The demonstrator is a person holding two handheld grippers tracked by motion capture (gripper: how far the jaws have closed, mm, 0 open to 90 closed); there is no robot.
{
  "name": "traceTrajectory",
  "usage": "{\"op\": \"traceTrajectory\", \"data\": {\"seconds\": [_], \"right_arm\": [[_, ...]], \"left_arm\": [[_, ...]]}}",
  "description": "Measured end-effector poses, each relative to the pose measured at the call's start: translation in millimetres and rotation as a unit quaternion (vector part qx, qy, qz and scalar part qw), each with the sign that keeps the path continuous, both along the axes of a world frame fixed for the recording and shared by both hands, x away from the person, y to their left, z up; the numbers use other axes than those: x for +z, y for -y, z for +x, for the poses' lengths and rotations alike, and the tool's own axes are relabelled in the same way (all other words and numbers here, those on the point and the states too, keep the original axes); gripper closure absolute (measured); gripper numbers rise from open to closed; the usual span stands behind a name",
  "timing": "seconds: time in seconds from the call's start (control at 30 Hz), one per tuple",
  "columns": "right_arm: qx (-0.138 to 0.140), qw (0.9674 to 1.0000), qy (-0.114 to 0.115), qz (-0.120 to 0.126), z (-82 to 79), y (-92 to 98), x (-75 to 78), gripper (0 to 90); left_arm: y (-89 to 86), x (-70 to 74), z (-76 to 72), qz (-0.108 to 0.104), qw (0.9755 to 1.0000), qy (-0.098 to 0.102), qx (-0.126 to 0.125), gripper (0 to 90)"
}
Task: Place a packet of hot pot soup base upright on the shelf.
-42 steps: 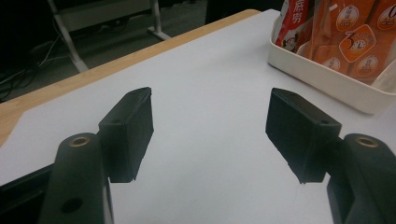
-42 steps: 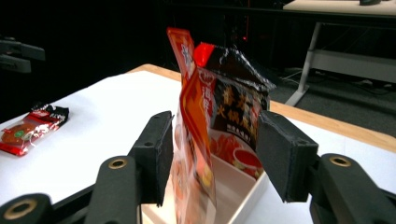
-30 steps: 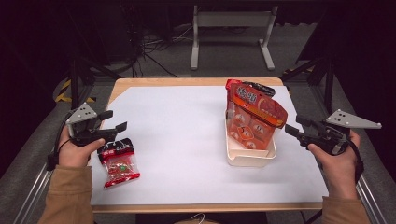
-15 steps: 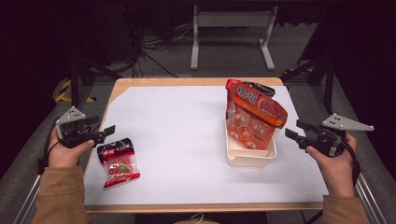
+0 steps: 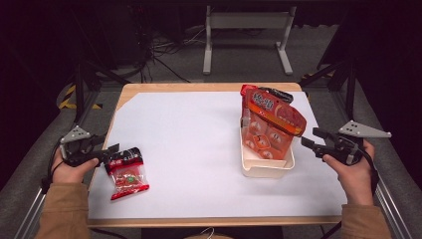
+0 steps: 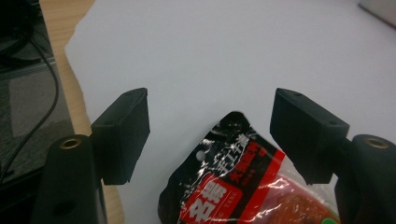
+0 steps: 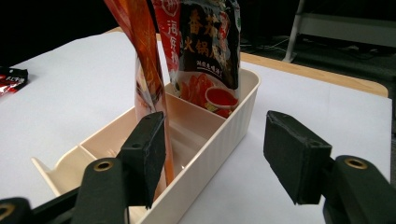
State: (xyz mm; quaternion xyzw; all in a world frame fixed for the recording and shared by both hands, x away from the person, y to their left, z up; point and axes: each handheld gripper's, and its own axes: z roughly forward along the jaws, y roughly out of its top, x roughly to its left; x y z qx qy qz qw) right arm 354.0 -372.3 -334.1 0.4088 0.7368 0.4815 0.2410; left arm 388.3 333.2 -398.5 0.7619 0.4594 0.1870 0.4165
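Two packets already stand in the cream bin [image 5: 266, 167]. Small red packet [image 5: 127, 173] lies on the table [image 5: 189, 144]; left hand-held gripper [image 6: 210, 135], just narrowing, straddles its top ungripped. Right hand-held gripper [image 7: 212, 154] open, empty.

The small packet [image 5: 126, 172] is red with a black top band, white lettering and what looks like a green spot. The bin [image 5: 266, 167] is cream, its pouches [image 5: 271, 122] orange-red. A white sheet [image 5: 189, 144] covers the pale wooden tabletop [image 5: 164, 87]; both pairs of jaws are black.
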Motion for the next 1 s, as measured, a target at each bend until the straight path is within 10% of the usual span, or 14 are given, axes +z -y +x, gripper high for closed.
{"op": "traceTrajectory", "data": {"seconds": [1.0], "right_arm": [[-0.008,0.9999,-0.005,0.005,2.9,6.7,-7.7,39.0]], "left_arm": [[-14.0,-43.2,6.8,-0.001,0.9940,-0.107,-0.023,40.5]]}}
